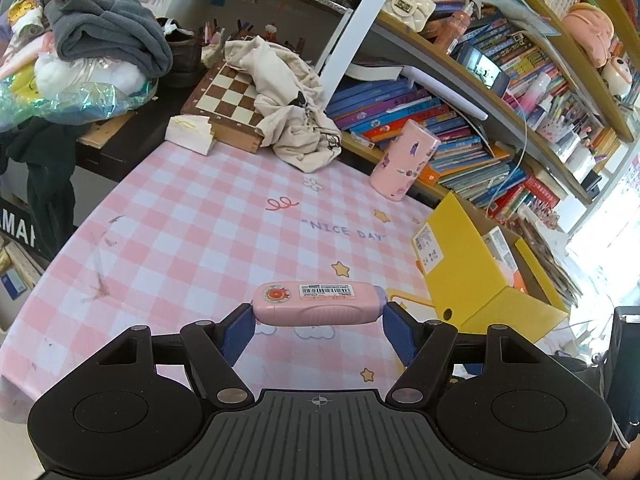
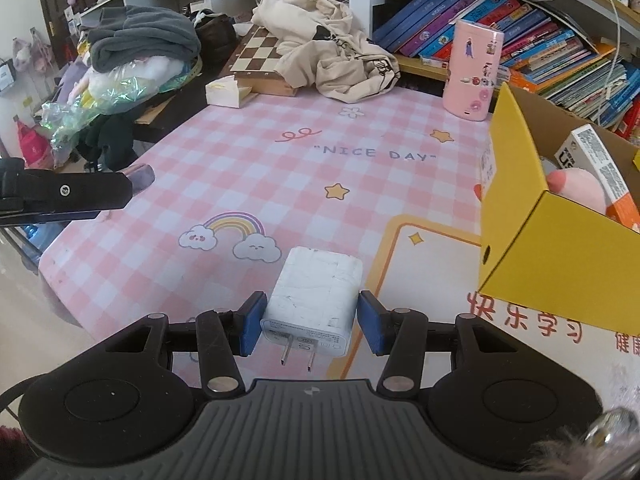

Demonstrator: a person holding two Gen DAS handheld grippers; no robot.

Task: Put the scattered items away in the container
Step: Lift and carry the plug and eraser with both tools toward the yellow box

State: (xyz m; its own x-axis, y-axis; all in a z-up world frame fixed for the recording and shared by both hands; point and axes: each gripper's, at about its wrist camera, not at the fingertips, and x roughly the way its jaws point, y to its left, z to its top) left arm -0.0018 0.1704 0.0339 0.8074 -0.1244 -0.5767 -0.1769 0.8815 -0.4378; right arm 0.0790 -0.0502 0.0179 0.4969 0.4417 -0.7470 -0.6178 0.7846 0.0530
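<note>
Both grippers are loaded and the carry to the container looks under way. The left gripper (image 1: pixel 319 322) clamps a pink, rounded plastic case with a barcode sticker (image 1: pixel 318 304) end to end between its blue pads, raised over the cloth. The right gripper (image 2: pixel 310 320) grips a white plastic plug-in charger (image 2: pixel 316 300) by its sides, prongs pointing back toward the camera. The open yellow cardboard box (image 2: pixel 560 248) sits just to the right, already holding a few packets, so the next move probably calls for swinging each load over its rim and letting go inside. The table wears a pink-and-white checked cloth (image 2: pixel 240 168); a pink cylindrical canister (image 2: pixel 474 76), a chessboard and crowded bookshelves stand behind.
</note>
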